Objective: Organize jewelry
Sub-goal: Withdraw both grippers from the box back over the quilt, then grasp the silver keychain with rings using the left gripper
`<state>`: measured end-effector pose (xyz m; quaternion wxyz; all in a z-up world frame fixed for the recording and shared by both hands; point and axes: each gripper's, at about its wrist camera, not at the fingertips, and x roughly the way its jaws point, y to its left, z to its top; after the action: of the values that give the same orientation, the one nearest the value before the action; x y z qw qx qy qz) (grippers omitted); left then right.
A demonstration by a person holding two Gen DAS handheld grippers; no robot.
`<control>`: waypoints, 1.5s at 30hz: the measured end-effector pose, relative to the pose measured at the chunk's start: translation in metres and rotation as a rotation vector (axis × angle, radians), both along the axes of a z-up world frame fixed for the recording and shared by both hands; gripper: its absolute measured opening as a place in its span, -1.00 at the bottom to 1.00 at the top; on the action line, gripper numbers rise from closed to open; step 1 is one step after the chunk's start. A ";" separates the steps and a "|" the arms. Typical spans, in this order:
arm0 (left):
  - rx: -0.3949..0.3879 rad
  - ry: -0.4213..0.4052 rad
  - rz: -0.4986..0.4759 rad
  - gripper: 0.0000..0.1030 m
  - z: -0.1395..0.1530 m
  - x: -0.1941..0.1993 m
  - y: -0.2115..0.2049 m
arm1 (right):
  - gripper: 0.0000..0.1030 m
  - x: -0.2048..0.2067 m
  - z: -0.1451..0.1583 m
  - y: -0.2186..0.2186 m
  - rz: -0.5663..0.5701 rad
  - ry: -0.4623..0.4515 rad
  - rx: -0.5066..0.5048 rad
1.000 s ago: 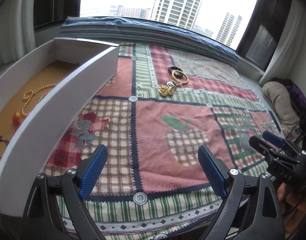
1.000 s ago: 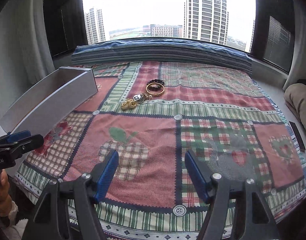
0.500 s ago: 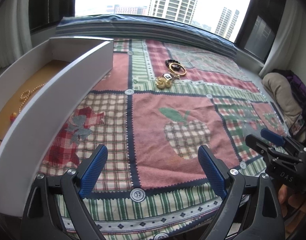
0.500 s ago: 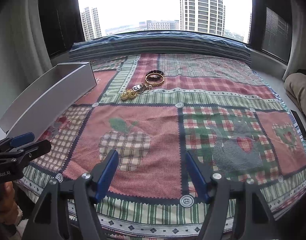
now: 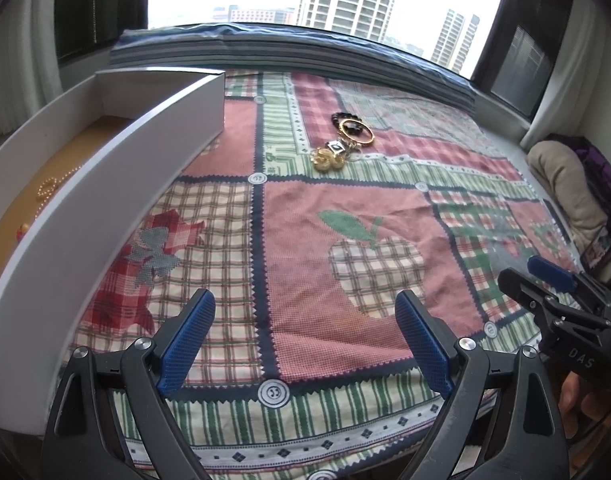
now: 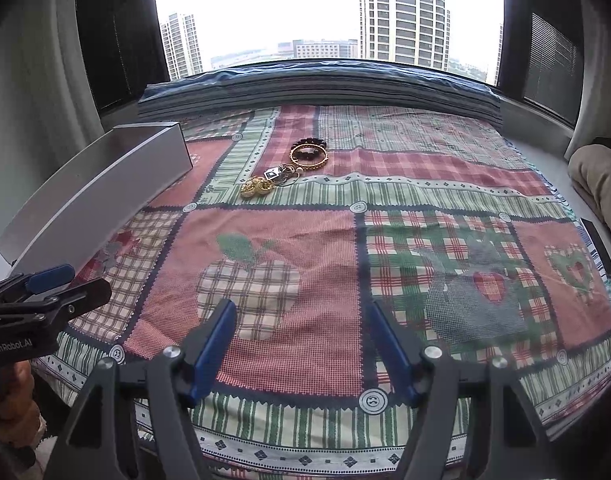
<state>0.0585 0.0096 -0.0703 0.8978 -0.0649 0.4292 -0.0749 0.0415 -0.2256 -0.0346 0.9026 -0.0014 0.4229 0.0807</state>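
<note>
A small pile of jewelry lies on the patchwork cloth toward the far middle: a gold bangle (image 5: 357,131) over a dark bead bracelet (image 5: 341,117), and gold earrings (image 5: 325,159) with a small tag. The same pile shows in the right wrist view, with the bangle (image 6: 308,155) and earrings (image 6: 257,188). A long white box (image 5: 117,168) with a tan floor stands at the left and holds a pearl necklace (image 5: 49,186). My left gripper (image 5: 305,344) is open and empty above the near cloth. My right gripper (image 6: 301,344) is open and empty too.
The patchwork cloth (image 6: 445,200) covers the table up to a stack of folded blue-grey fabric (image 6: 317,84) by the window. A beige cushion (image 5: 561,184) lies at the right edge. A dark flat object (image 6: 597,244) lies at the cloth's right edge.
Both grippers have drawn back and lower over the cloth's near edge. Less of the box's inside shows now. The jewelry has not moved.
</note>
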 end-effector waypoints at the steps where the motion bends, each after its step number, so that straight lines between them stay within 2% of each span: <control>1: 0.000 0.000 0.000 0.79 0.000 0.001 0.000 | 0.36 0.000 0.000 0.000 0.000 -0.002 0.000; 14: 0.012 0.020 -0.001 0.79 -0.005 0.012 -0.003 | 0.36 0.006 0.000 -0.007 -0.007 -0.005 -0.003; 23: 0.038 0.024 -0.014 0.79 0.006 0.044 0.003 | 0.36 0.012 -0.007 -0.019 -0.026 0.009 0.010; 28: 0.040 0.038 -0.065 0.81 0.016 0.077 0.001 | 0.36 0.020 -0.016 -0.025 -0.035 0.031 0.024; 32: 0.084 0.041 -0.140 0.82 0.016 0.107 -0.017 | 0.36 0.024 -0.019 -0.030 -0.043 0.034 0.036; 38: 0.115 0.058 -0.262 0.82 0.003 0.158 -0.050 | 0.36 0.027 -0.024 -0.040 -0.060 0.045 0.047; 43: 0.115 0.050 -0.317 0.79 -0.008 0.204 -0.072 | 0.36 0.026 -0.028 -0.046 -0.070 0.056 0.056; 45: 0.127 0.061 -0.345 0.68 -0.018 0.222 -0.084 | 0.36 0.026 -0.029 -0.048 -0.075 0.060 0.060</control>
<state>0.2803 -0.0745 -0.0878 0.8605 0.0642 0.4648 -0.1986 0.0678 -0.2736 -0.0640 0.8915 0.0440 0.4470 0.0597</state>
